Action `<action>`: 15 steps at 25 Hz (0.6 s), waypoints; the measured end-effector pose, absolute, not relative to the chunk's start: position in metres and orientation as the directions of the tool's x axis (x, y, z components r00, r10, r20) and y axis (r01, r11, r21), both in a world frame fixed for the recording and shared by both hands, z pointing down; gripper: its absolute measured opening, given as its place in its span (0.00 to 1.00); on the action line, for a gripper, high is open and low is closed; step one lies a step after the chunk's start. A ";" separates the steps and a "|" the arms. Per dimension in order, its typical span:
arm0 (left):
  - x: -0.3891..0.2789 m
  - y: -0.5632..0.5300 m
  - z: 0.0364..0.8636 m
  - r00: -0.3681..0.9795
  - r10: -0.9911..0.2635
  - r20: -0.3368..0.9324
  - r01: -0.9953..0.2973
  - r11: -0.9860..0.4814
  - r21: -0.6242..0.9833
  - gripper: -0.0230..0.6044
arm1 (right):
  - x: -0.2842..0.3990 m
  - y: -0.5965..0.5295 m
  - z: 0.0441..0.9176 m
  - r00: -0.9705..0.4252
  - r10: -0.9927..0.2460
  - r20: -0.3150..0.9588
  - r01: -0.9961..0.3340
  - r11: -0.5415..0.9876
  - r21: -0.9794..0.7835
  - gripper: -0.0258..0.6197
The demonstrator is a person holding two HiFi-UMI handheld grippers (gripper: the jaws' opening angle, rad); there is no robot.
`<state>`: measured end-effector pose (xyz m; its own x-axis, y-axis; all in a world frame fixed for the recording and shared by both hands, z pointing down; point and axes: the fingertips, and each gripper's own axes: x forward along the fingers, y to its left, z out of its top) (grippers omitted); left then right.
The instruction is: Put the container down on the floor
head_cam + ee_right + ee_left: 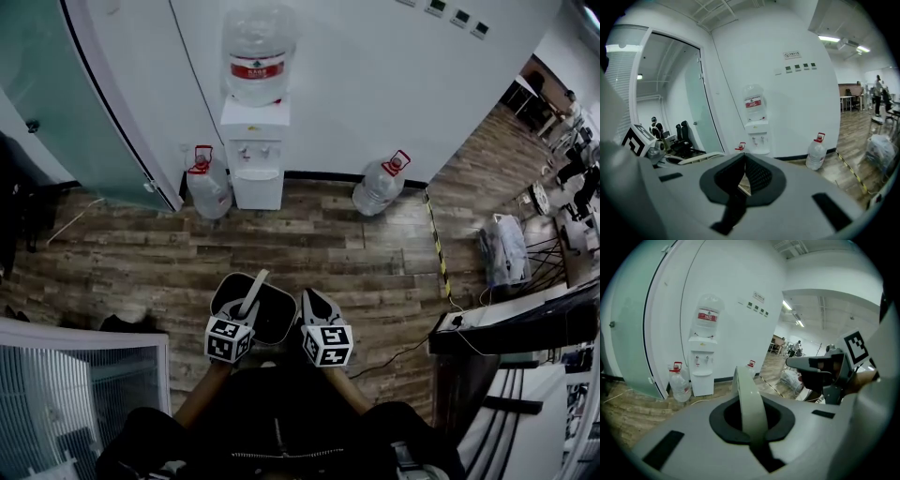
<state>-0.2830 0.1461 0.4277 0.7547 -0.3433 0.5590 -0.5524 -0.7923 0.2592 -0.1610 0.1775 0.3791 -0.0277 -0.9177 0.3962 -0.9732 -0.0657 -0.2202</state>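
Bare wooden floor (309, 253) lies open from the container (253, 305) near 6 o'clock out toward 12 o'clock, with room for a hand-held gripper to pass. At 12 o'clock a water dispenser (256, 150) stands against the white wall (375, 84). One water jug (207, 192) stands just beside it at 11 o'clock, and a second jug (378, 187) stands apart at 1 o'clock. A glass door (66, 103) closes off 10 o'clock. A striped tape line (438, 248) runs along the boards at 2 o'clock. Beyond it a pale bag (506, 248) and a dark counter (525, 323) hem in 3 to 4 o'clock. A white slatted panel (66, 394) blocks 8 o'clock.
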 end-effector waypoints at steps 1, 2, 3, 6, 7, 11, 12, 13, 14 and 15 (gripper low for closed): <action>-0.277 0.141 0.426 0.753 -0.347 0.559 -0.556 -0.789 0.259 0.06 | -0.155 0.171 0.378 -0.033 -0.918 0.396 -0.974 -0.060 -0.220 0.06; -0.271 0.135 0.426 0.751 -0.350 0.560 -0.560 -0.787 0.259 0.06 | -0.149 0.165 0.377 -0.038 -0.917 0.397 -0.974 -0.055 -0.220 0.06; -0.265 0.129 0.425 0.749 -0.352 0.561 -0.563 -0.784 0.260 0.06 | -0.143 0.159 0.376 -0.043 -0.916 0.399 -0.974 -0.050 -0.219 0.06; -0.247 0.111 0.424 0.744 -0.357 0.564 -0.571 -0.779 0.260 0.06 | -0.125 0.140 0.374 -0.055 -0.915 0.400 -0.975 -0.036 -0.217 0.06; -0.240 0.106 0.423 0.743 -0.359 0.565 -0.573 -0.777 0.261 0.06 | -0.118 0.135 0.373 -0.057 -0.914 0.401 -0.976 -0.034 -0.217 0.06; -0.212 0.085 0.419 0.741 -0.369 0.561 -0.582 -0.769 0.263 0.06 | -0.090 0.116 0.371 -0.058 -0.913 0.404 -0.975 -0.035 -0.220 0.06; -0.205 0.080 0.418 0.741 -0.371 0.560 -0.583 -0.769 0.262 0.06 | -0.083 0.112 0.370 -0.058 -0.913 0.403 -0.974 -0.037 -0.222 0.06; -0.199 0.076 0.417 0.741 -0.373 0.559 -0.584 -0.769 0.261 0.06 | -0.077 0.109 0.370 -0.058 -0.913 0.403 -0.974 -0.037 -0.224 0.06; -0.192 0.073 0.416 0.740 -0.374 0.559 -0.584 -0.769 0.259 0.06 | -0.071 0.107 0.370 -0.059 -0.914 0.402 -0.973 -0.037 -0.226 0.06; -0.186 0.069 0.416 0.740 -0.375 0.559 -0.585 -0.769 0.258 0.06 | -0.066 0.104 0.371 -0.060 -0.914 0.402 -0.973 -0.037 -0.229 0.06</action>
